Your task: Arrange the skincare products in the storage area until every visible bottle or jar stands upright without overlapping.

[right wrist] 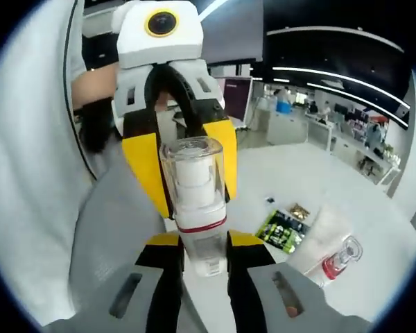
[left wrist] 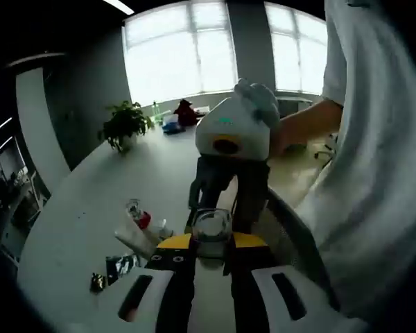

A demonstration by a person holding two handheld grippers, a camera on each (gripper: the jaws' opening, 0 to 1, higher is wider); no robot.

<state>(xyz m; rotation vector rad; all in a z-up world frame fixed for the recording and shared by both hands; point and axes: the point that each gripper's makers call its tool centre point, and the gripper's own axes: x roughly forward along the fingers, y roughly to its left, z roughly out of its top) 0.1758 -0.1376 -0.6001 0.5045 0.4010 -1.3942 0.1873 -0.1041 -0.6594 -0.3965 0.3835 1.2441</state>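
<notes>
Between both claws stands a clear cylindrical bottle.

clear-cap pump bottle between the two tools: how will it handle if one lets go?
The pump bottle is tall and narrow, so it probably tips easily when set down. Its clear cap looks smooth and hard, likely slippery. The left tool and right tool both appear shut on it, so one should hold it.

The left claw clamps a clear-capped bottle between its yellow-tipped jaws. The right claw faces it, gripping the same bottle's far end. A red-collared bottle lies on the white surface, near dark sachets and a potted plant.
</notes>
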